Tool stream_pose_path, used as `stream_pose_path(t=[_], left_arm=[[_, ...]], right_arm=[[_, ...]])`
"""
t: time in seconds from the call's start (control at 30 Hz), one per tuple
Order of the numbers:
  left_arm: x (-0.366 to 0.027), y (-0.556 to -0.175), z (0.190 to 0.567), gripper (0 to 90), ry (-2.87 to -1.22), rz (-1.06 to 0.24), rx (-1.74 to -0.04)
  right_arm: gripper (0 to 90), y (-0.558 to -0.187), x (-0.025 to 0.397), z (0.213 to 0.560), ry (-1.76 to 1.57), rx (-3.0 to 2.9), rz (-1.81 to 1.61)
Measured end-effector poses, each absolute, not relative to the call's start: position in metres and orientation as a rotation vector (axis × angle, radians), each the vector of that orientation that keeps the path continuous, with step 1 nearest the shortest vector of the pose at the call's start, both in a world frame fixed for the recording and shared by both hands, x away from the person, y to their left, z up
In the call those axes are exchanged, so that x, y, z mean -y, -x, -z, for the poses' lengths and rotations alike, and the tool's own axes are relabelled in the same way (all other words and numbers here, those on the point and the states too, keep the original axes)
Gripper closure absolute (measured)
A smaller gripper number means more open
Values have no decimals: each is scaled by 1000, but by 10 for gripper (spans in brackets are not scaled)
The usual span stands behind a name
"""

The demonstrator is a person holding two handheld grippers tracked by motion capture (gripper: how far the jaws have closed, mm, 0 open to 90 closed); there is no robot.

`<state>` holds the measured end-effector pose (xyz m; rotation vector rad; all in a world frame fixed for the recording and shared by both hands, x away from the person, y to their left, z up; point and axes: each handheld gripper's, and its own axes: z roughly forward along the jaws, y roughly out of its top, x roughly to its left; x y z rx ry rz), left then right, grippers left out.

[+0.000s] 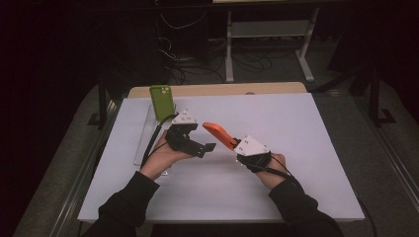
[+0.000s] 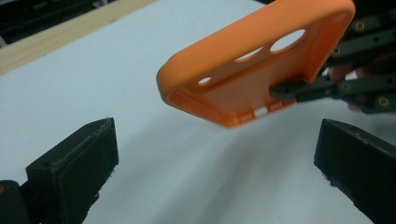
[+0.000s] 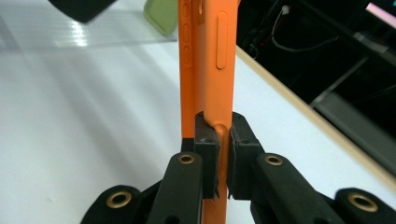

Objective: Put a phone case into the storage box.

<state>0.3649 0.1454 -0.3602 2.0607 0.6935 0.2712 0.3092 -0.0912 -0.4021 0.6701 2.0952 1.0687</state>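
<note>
The orange phone case (image 1: 220, 134) is held up off the white table (image 1: 296, 148), near its middle, pinched by the right gripper (image 1: 236, 144), whose 2 jaws are clamped on one side wall of the case. In the right gripper view the wall visibly bows inward between the pads (image 3: 205, 140) — a sign that the case is soft, rubbery and thin, not stiff. It looks very light and is in no danger of breaking, but it will likely flex and twist if pulled by one edge alone. The left gripper (image 1: 210, 147) sits just beside it with its jaws spread wide and nothing between them; in the left gripper view the case's open inside and camera holes hang above and between those jaws. The best hold for the left gripper is probably the opposite side wall or the near corner (image 2: 170, 86), where the rim is thicker and the material folds less. A grip across the flat back would likely slip or buckle. A green phone (image 1: 162, 101) stands in a clear stand (image 1: 143, 133) at the left rear of the table — well apart from the case.
</note>
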Motion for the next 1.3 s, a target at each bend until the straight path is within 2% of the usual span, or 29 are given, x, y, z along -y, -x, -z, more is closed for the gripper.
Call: stream_pose_path(t=[0.37, 1.03, 1.17, 1.3], left_arm=[[-133, -366, 356, 0, -1944, -256, -753], [-114, -368, 360, 0, -1847, -277, -841], [-116, -369, 360, 88, -1815, -288, -868], [-116, -370, 360, 103, -1814, -270, -877]], right_arm=[[831, -318, 95, 401, -934, -2107, -1307], [826, -316, 79, 404, -958, -2124, -1369], [823, -315, 77, 407, -970, -2147, -1361], [821, -316, 76, 408, -969, -2161, -1358]])
